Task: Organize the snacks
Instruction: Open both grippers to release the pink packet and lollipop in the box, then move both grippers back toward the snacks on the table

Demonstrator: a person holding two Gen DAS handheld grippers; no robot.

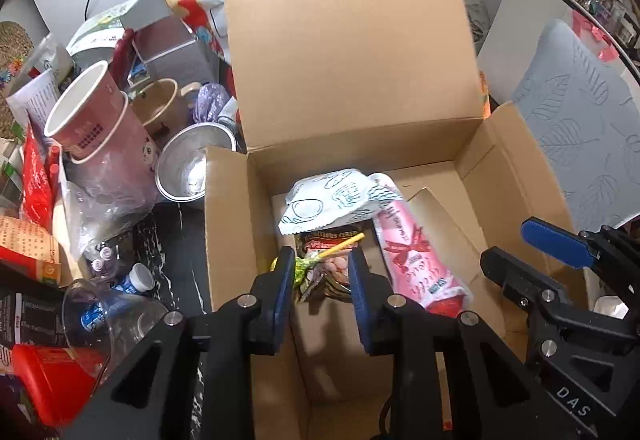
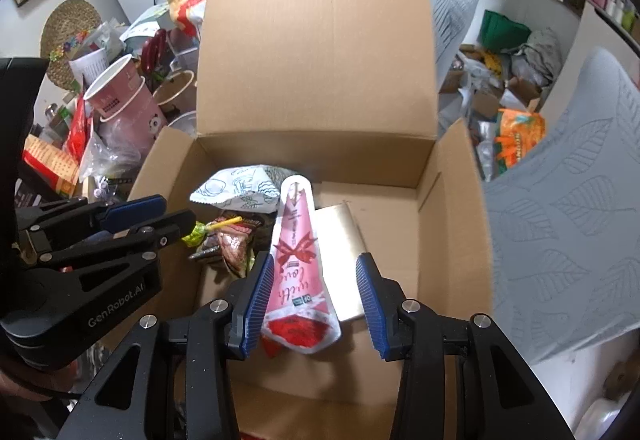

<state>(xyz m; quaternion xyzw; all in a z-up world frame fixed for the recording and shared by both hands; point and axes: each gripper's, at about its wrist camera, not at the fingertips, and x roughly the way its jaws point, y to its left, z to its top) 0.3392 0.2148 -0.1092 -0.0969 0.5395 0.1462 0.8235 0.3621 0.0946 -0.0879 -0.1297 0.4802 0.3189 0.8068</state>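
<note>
A big cardboard box [image 2: 448,175] sits open on the counter [image 1: 176,252], and the snacks are already inside it. A long pink snack pack [image 2: 298,264] lies on the box floor with its wide red end close to the right gripper [image 2: 316,300] and its thin tip pointing away toward the far wall. The right gripper hangs just above it with its blue pads spread apart; the left pad is close beside the pack, but nothing is pinched. A white snack bag [image 2: 240,189] lies past the tip, to the left. The left gripper [image 1: 320,280] is over the left side of the box, its pads drawn nearly together, and I see nothing caught between them. Below it are a dark snack packet [image 1: 330,260] and a lollipop [image 1: 308,262] with a yellow stick. The pink pack is nearest the right gripper, so that one would reach it first, going along its length.
</note>
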